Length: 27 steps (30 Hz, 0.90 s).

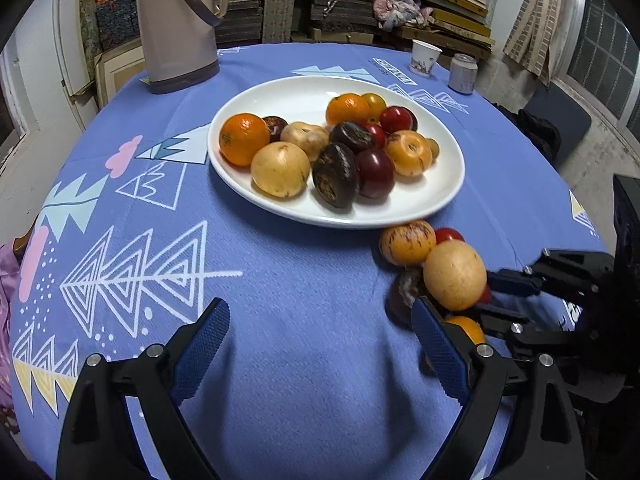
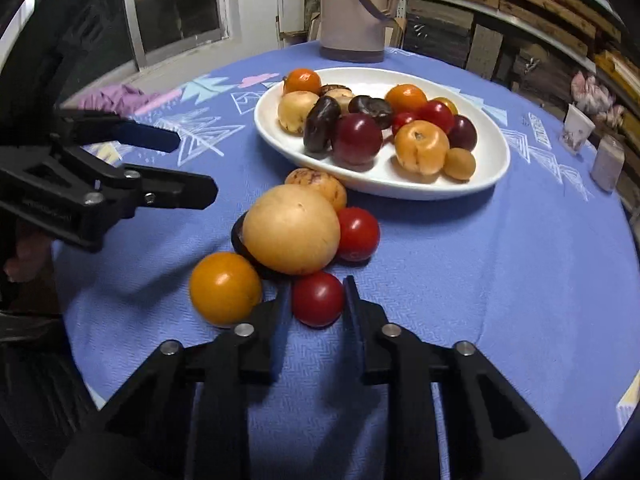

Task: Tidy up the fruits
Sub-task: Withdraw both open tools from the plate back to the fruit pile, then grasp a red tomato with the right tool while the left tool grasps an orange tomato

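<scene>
A white oval plate (image 1: 432, 196) (image 2: 492, 168) holds several fruits: oranges, yellow, red and dark ones. Loose fruits lie on the cloth beside it: a big tan fruit (image 2: 291, 229) (image 1: 454, 275), a speckled one (image 2: 318, 184) (image 1: 406, 242), a red tomato (image 2: 358, 234), an orange fruit (image 2: 225, 288), a dark fruit (image 1: 404, 290). My right gripper (image 2: 316, 300) (image 1: 496, 300) has its fingers on both sides of a small red tomato (image 2: 318, 299) that rests on the cloth. My left gripper (image 1: 320, 338) (image 2: 192, 164) is open and empty, left of the pile.
A beige thermos jug (image 1: 176, 28) (image 2: 354, 8) stands at the table's far side. A paper cup (image 1: 425, 57) and a can (image 1: 463, 73) stand near the far right edge. Blue patterned cloth (image 1: 280, 280) covers the round table. Stacked wood fills shelves behind.
</scene>
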Each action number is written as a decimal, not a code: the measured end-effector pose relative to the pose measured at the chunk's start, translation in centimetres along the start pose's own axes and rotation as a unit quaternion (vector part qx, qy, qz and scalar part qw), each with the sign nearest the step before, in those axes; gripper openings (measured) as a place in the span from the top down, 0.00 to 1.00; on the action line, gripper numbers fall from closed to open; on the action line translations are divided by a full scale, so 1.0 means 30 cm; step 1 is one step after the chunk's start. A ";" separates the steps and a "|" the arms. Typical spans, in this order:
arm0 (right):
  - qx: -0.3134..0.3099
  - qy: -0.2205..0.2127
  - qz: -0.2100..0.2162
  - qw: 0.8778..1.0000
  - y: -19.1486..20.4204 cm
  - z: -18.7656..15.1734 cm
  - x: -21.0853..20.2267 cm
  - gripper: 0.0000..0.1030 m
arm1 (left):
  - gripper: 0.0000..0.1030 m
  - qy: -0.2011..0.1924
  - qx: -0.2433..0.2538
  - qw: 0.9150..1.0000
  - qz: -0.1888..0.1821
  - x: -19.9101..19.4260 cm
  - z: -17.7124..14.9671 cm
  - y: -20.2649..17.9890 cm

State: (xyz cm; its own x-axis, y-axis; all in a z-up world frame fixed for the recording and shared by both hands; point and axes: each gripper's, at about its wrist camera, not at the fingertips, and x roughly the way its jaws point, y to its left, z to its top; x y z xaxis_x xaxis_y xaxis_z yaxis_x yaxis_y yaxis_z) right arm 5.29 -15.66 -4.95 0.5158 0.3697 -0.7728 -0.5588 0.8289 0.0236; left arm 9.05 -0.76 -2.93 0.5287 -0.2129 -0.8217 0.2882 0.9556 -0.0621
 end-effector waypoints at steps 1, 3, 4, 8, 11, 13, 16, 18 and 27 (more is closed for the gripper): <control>-0.001 -0.002 -0.003 1.000 0.003 -0.001 -0.002 0.77 | 0.10 0.003 0.005 1.000 -0.004 -0.002 -0.006 -0.006; 0.009 -0.005 -0.001 1.000 -0.008 -0.009 -0.009 0.77 | 0.10 0.005 0.014 1.000 -0.014 -0.009 -0.017 -0.020; 0.015 -0.005 -0.001 1.000 -0.017 -0.015 -0.015 0.77 | 0.10 0.005 0.019 1.000 -0.021 -0.014 -0.023 -0.030; 0.042 -0.010 0.000 0.999 -0.064 -0.055 -0.049 0.77 | 0.10 0.009 0.039 0.998 -0.054 -0.023 -0.036 -0.080; 0.060 -0.013 0.004 0.998 -0.094 -0.083 -0.064 0.77 | 0.10 0.011 0.066 0.996 -0.062 -0.014 -0.047 -0.136; 0.072 -0.017 0.006 0.997 -0.108 -0.092 -0.070 0.76 | 0.10 0.016 0.080 0.994 -0.066 -0.003 -0.056 -0.169; 0.081 -0.021 0.010 0.996 -0.118 -0.099 -0.074 0.76 | 0.10 0.015 0.095 0.993 -0.068 0.003 -0.065 -0.207; 0.082 -0.022 0.010 0.996 -0.118 -0.100 -0.075 0.76 | 0.11 0.017 0.102 0.992 -0.069 0.009 -0.071 -0.223; 0.086 -0.023 0.012 0.996 -0.120 -0.105 -0.077 0.76 | 0.63 0.036 0.119 0.987 -0.099 0.050 -0.097 -0.262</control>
State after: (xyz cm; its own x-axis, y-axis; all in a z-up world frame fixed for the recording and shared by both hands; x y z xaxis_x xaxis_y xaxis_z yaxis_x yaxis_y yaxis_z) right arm 4.06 -20.81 -5.24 0.5348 0.4067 -0.7407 -0.4550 0.8772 0.1532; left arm 5.26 -8.00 -5.32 0.3881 -0.3669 -0.8455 0.5633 0.8205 -0.0975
